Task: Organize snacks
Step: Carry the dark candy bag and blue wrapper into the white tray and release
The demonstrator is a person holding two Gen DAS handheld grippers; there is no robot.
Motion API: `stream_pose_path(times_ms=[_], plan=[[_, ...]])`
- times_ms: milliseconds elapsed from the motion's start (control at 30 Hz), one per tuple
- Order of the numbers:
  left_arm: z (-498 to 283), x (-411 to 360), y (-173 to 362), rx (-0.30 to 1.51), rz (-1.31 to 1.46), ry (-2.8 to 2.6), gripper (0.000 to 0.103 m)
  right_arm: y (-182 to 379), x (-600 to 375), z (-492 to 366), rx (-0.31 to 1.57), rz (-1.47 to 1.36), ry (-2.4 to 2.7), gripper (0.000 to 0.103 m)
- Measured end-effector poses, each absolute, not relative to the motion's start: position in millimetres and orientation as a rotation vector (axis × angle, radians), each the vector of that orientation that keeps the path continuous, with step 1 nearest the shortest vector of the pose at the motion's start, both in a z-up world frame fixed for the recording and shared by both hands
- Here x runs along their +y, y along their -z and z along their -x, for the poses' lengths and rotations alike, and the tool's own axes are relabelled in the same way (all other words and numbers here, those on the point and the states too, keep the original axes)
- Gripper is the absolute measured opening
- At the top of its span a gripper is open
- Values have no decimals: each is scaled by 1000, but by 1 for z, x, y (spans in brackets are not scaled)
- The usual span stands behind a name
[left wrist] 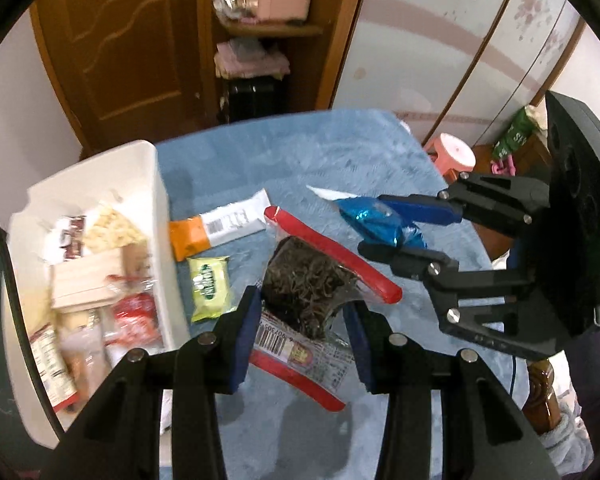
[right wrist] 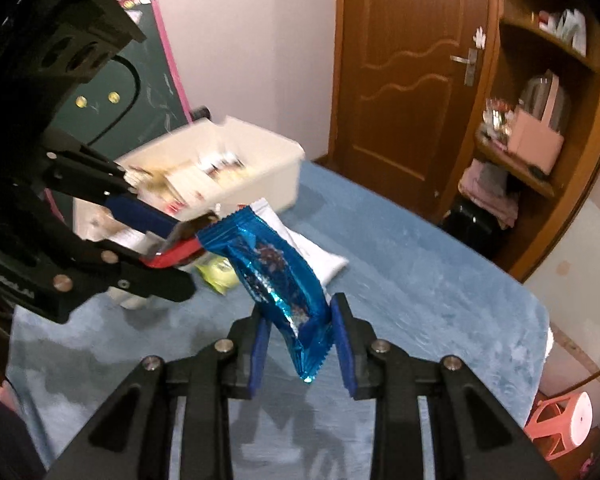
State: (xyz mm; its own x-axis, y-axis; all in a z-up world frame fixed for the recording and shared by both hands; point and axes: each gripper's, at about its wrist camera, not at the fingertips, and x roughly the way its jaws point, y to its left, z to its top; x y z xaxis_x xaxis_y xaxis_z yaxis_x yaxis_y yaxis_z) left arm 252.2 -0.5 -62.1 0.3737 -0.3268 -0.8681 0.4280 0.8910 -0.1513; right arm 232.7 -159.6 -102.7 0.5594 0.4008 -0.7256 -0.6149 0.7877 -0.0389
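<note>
My left gripper [left wrist: 302, 320] is shut on a clear packet of dark dried snack with red edges [left wrist: 308, 280] and holds it over the blue cloth. It also shows in the right wrist view [right wrist: 176, 246]. My right gripper [right wrist: 302, 342] is shut on a shiny blue snack wrapper [right wrist: 276, 276] and holds it in the air; the same wrapper shows in the left wrist view [left wrist: 376, 222]. A white bin [left wrist: 158, 216] with several snack packs stands at the left. An orange-and-white bar [left wrist: 220, 226] and a green-yellow packet [left wrist: 211, 288] lie on the cloth beside the bin.
The table carries a blue fleece cloth [left wrist: 340, 152]. A wooden door and shelf unit [left wrist: 260, 32] stand behind it. A pink stool [left wrist: 454, 156] stands at the right, off the table. A chalkboard [right wrist: 140, 80] leans behind the bin.
</note>
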Motion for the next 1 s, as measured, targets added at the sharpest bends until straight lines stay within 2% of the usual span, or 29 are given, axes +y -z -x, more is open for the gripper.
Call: stream_pose_path(times_ms=[300,567,767,1000], plan=[[-204,56,5,970,-109,374,41,41,-93,-199,677,280,-623,30],[-206,134,-25,874,-89,182,41,8,-31,-203,649,222,-612,30],[-230,169,-20,833,-58,104,41,4,3,-231,671,160,-580,30],[-275,186,13,861,-1,77,41,37,32,-275,771,118,-532,31]])
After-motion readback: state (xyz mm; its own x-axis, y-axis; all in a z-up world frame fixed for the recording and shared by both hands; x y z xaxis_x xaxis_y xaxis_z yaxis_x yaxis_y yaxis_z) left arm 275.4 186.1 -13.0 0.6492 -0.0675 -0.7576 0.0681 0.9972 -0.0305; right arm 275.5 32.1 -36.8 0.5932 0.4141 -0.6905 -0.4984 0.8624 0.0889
